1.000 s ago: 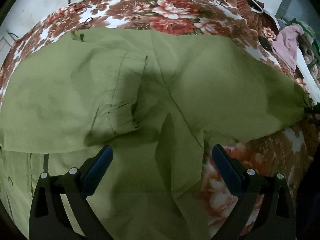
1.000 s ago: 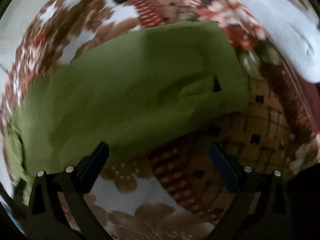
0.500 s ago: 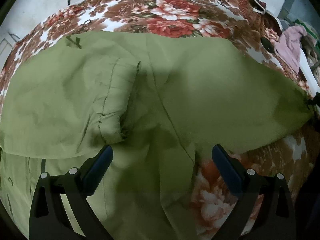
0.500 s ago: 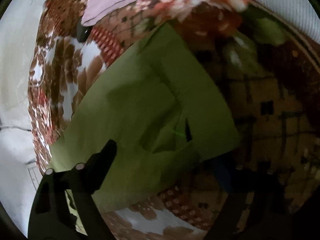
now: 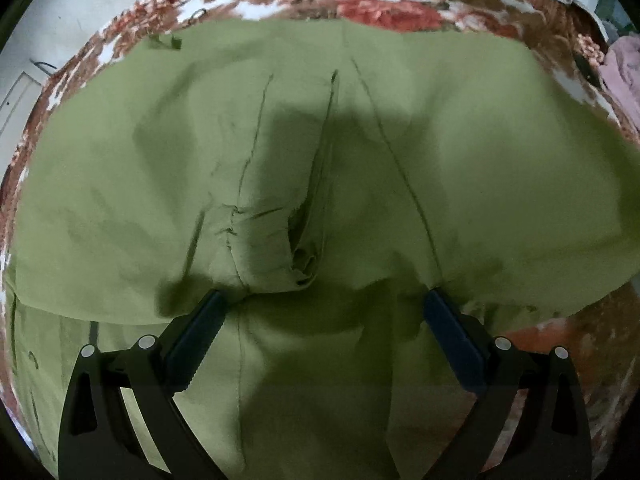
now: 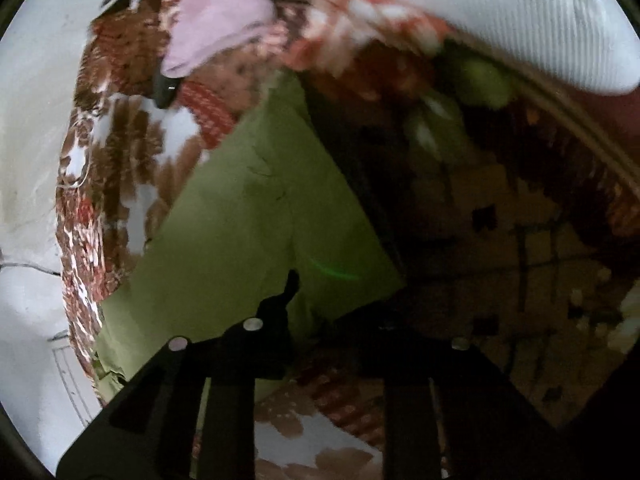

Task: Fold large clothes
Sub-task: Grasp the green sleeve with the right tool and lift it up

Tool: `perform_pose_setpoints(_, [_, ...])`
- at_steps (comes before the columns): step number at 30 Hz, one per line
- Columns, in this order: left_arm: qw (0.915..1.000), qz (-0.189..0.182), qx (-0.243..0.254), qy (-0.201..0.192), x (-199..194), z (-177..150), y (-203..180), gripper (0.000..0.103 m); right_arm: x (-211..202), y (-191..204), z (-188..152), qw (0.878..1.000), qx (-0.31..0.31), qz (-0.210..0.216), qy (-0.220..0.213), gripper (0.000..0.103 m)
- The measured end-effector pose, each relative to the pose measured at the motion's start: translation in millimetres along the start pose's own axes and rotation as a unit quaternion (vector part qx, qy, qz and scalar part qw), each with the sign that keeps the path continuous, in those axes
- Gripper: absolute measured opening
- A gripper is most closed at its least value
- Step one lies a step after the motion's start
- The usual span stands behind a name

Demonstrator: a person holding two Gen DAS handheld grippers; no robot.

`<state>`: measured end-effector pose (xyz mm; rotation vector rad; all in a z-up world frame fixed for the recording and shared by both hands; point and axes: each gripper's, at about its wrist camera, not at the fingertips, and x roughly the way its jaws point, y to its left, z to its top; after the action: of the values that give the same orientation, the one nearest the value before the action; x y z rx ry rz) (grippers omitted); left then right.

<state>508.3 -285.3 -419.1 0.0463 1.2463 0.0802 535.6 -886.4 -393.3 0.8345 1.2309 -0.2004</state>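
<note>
A large olive-green garment (image 5: 320,184) lies spread on a floral bed cover (image 5: 384,8). My left gripper (image 5: 324,308) is open just above it, with the blue pads on either side of a bunched seam and pocket fold. In the right wrist view the same garment (image 6: 256,224) runs diagonally. My right gripper (image 6: 316,312) looks closed over the garment's near corner, but the fingertips are dark and blurred.
A pink cloth (image 6: 216,12) and a small black object (image 6: 166,90) lie on the cover beyond the garment's far end. A white ribbed fabric (image 6: 520,16) fills the top right. The pink cloth also shows at the far right in the left wrist view (image 5: 622,72). A pale wall (image 5: 60,4) borders the bed.
My left gripper has moved forward and lower over the garment's bunched seam. My right gripper has swung round onto the garment's corner, and its jaws have narrowed from wide open.
</note>
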Motion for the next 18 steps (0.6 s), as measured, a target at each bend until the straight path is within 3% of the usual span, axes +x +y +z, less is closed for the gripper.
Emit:
perform_pose_setpoints(8, [0.9999, -0.011, -0.002, -0.007, 12, -5, 3, 0.099, -41, 100, -19, 0.989, -0.142, 0.012, -0.04, 0.015])
perform_pose_setpoints(10, [0.9998, -0.015, -0.001, -0.013, 12, -7, 4, 0.099, -57, 161, -45, 0.977, -0.206, 0.04, -0.045, 0.015])
perform_pose_setpoints(18, [0.9995, -0.017, 0.015, -0.024, 12, -16, 7, 0.099, -76, 283, -116, 0.952, -0.294, 0.079, -0.034, 0.013])
